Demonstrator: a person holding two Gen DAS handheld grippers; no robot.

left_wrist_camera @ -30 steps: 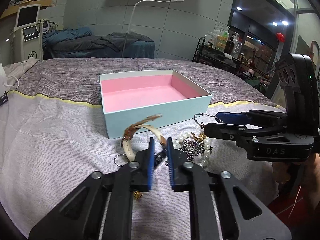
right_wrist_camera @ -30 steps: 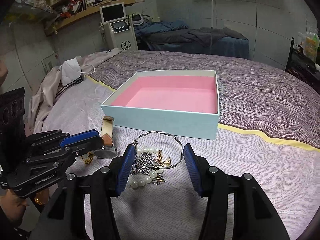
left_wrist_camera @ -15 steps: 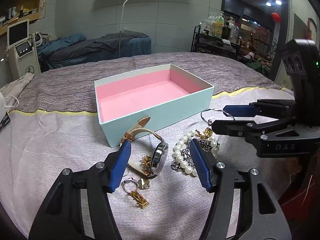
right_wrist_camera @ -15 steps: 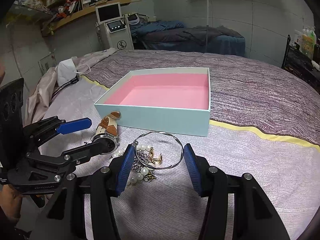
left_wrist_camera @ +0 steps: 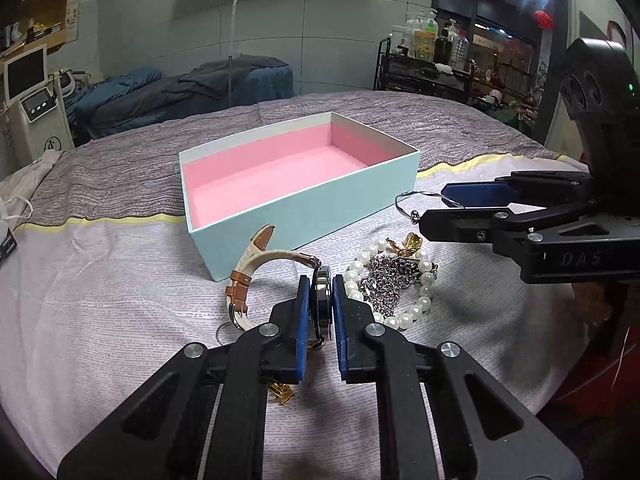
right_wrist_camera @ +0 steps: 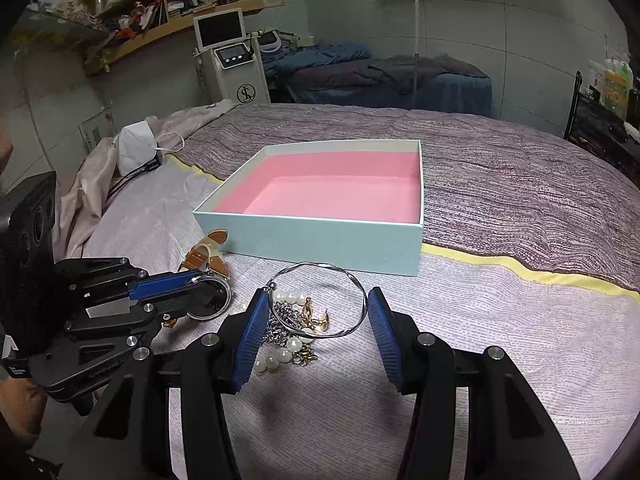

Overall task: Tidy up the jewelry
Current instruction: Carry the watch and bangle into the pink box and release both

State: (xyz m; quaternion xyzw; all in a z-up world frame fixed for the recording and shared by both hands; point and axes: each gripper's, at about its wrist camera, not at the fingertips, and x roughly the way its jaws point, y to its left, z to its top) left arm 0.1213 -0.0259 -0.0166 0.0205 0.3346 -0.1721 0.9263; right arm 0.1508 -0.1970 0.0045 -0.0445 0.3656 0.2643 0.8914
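Observation:
A mint box [left_wrist_camera: 304, 216] with a pink lining stands open on the bed. In front of it my left gripper [left_wrist_camera: 321, 284] is shut on the round case of a wristwatch [left_wrist_camera: 322, 300], whose tan and cream strap [left_wrist_camera: 256, 264] arches out to the left. The right wrist view shows the same grip [right_wrist_camera: 208, 292] on the watch [right_wrist_camera: 218, 292]. My right gripper [right_wrist_camera: 316, 300] stands open over a pile of pearls [right_wrist_camera: 292, 344], chain and gold earrings [right_wrist_camera: 316, 316]. A silver bangle [right_wrist_camera: 352, 280] lies between its pads.
A small ring [left_wrist_camera: 224, 330] and a gold clip [left_wrist_camera: 282, 394] lie under my left gripper. A white mask [right_wrist_camera: 136, 148] lies at the bed's left edge. Beyond the bed stand a machine with a screen [right_wrist_camera: 232, 60] and a bottle rack [left_wrist_camera: 432, 64].
My left gripper opened wide over the watch lying on the bed, then closed on its case. The right gripper has kept still over the bangle.

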